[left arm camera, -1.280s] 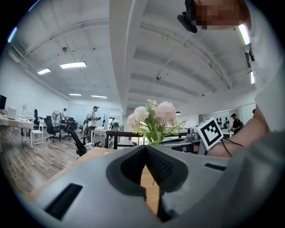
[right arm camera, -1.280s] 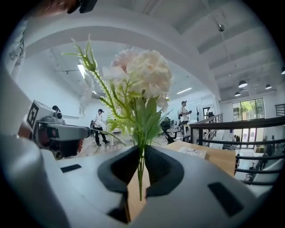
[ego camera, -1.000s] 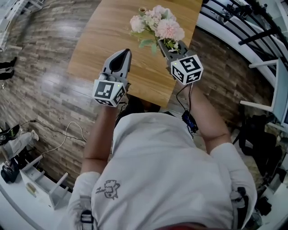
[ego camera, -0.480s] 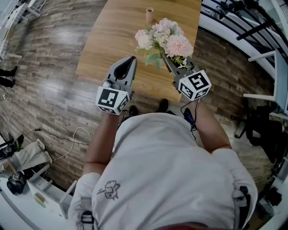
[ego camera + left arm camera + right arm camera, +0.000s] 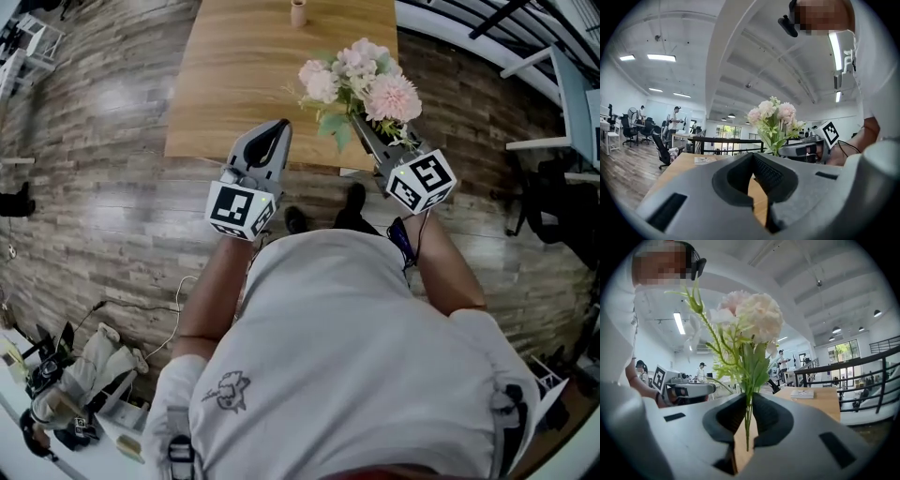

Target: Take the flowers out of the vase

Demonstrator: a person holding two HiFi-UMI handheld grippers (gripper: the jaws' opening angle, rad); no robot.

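The wooden surface (image 5: 244, 84) stands on a plank floor (image 5: 103, 206) in an open office with ceiling lights and a black railing (image 5: 862, 366). The small vase (image 5: 298, 12) stands at the far end, at the top edge of the head view. The right tongs (image 5: 749, 416) grasp the stems of the flowers (image 5: 361, 80) over the near edge, well apart from the vase. The left tongs (image 5: 752, 171) are clenched on nothing. The distant people are too small to make out.

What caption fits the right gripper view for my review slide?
Right gripper clamps the stems of the pink and white flowers, wooden table beyond.
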